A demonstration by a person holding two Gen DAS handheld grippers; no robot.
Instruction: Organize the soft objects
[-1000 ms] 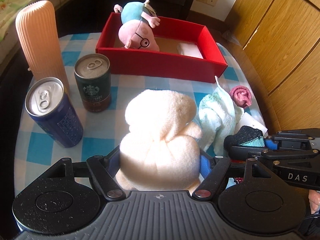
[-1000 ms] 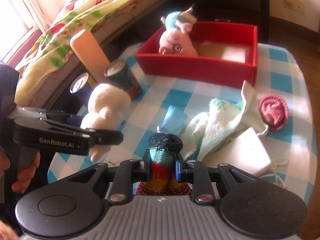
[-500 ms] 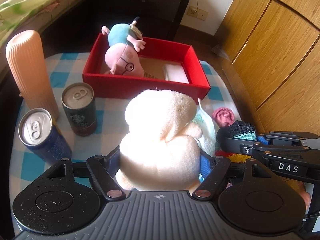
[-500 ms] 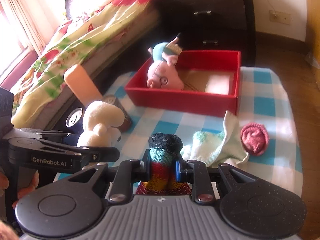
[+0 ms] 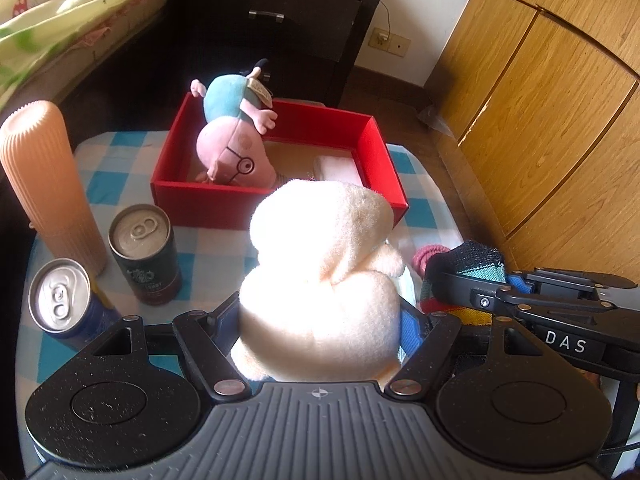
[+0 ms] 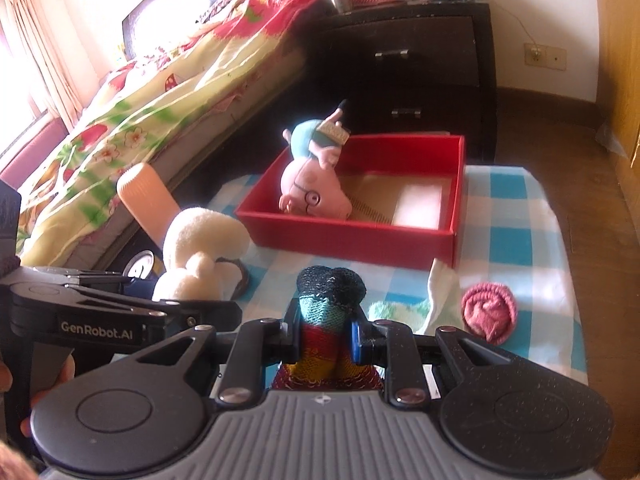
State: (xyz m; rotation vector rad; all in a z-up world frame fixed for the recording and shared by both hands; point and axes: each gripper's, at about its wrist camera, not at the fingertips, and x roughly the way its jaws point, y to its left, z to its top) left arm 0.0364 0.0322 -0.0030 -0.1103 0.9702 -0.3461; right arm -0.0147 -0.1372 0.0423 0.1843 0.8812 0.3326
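My left gripper [image 5: 320, 322] is closed around a cream plush toy [image 5: 320, 276], its jaws wide on the toy's body, and holds it above the checked table. My right gripper [image 6: 326, 338] is shut on a striped knitted sock roll [image 6: 330, 292], also off the table. In the left wrist view the right gripper [image 5: 484, 294] hangs just to the right of the plush. A red box [image 6: 344, 240] stands at the far end of the table. Inside it a pink pig plush [image 6: 312, 192] lies head down beside a white pad [image 6: 420, 204].
A pink sock ball [image 6: 488, 314] and a white-green cloth [image 6: 424, 304] lie on the table below the right gripper. On the left stand two cans [image 5: 144, 256] [image 5: 60, 300] and a peach ribbed bottle [image 5: 44, 180]. A bed, a dark dresser and wooden doors surround the table.
Both grippers have risen with their loads and tilted up. The table and red box sit lower and smaller in view. Neither grip has changed.
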